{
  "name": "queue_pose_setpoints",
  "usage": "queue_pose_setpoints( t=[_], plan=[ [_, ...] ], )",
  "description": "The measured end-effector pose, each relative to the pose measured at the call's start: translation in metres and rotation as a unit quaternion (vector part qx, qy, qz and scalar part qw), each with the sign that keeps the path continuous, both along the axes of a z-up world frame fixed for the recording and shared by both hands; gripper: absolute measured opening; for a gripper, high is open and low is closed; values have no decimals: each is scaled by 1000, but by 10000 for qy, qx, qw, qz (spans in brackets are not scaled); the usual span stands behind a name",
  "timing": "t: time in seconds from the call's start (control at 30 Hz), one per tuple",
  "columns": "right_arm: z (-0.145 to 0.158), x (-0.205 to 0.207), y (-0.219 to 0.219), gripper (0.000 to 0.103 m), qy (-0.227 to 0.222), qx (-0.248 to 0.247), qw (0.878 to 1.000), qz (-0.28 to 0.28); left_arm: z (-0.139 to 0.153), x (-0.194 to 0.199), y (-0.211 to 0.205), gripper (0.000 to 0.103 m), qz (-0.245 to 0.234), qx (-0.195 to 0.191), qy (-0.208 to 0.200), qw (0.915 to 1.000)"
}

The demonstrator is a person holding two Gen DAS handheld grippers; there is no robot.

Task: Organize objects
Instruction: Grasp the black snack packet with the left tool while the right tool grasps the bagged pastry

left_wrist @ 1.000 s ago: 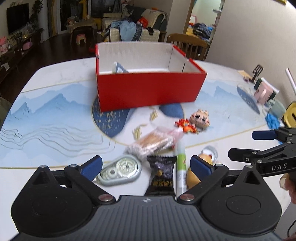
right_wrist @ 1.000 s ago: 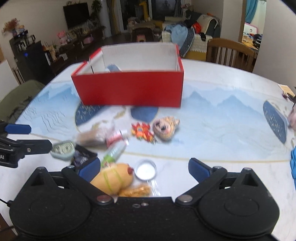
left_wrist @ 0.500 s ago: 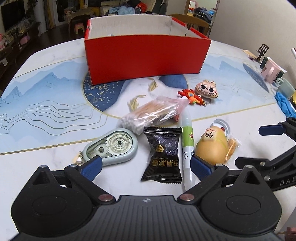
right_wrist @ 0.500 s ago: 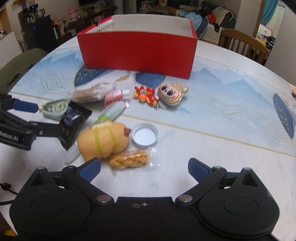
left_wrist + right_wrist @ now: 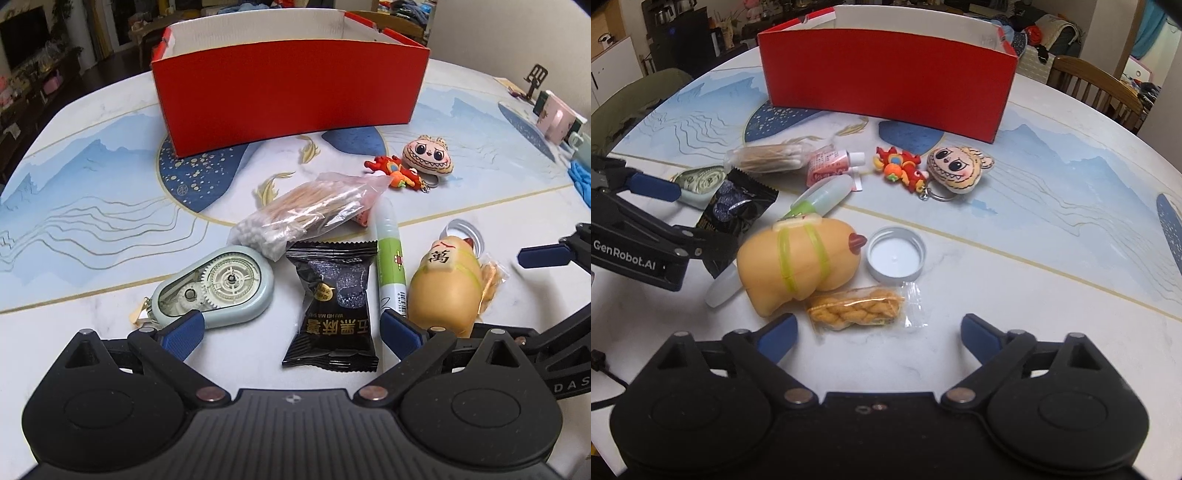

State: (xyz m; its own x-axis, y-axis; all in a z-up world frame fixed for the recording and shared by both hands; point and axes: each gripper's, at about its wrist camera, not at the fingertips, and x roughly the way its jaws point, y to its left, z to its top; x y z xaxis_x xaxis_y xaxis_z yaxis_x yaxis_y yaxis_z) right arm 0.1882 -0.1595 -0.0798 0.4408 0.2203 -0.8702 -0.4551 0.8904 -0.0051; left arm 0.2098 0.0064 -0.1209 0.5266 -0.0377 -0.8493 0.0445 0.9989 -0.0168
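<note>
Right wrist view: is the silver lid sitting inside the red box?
No, the silver lid lies open side up on the table, well in front of the red box.

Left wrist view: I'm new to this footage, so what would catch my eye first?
The big open red cardboard box at the table's far side dominates. Before it lies a clutter of small things, notably the black foil snack packet between the open left gripper fingers, and the tan squishy toy to its right.

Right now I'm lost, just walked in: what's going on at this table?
A person with two open claws is sorting clutter toward the red box. Nothing is gripped yet. The left claw straddles the black packet; the right claw sits just short of the twisted snack. The other items lie loose on the table.
</note>
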Motion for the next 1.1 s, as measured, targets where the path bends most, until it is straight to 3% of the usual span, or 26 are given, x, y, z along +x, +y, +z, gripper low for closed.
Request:
queue_pose_setpoints(
  t=[0.3,0.47,0.73,0.83,1.1],
  plan=[
    [-1,4,2,78,21,90,9999,49,3,-4,-10,96,-152,207,-222,9994],
    [0,4,3,74,-2,122,9999,71,6,-6,-18,65,-286,331,-310,9986],
    [2,2,5,60,-49,110,9999,103,7,-7,-28,37,-537,409,-292,9973],
    [5,0,2,53,-91,122,9999,63,7,-7,-27,34,-507,460,-278,9973],
    [18,-4,-8,52,-286,163,9995,9,18,-7,-14,33,-274,10,-192,9994]
  ],
)
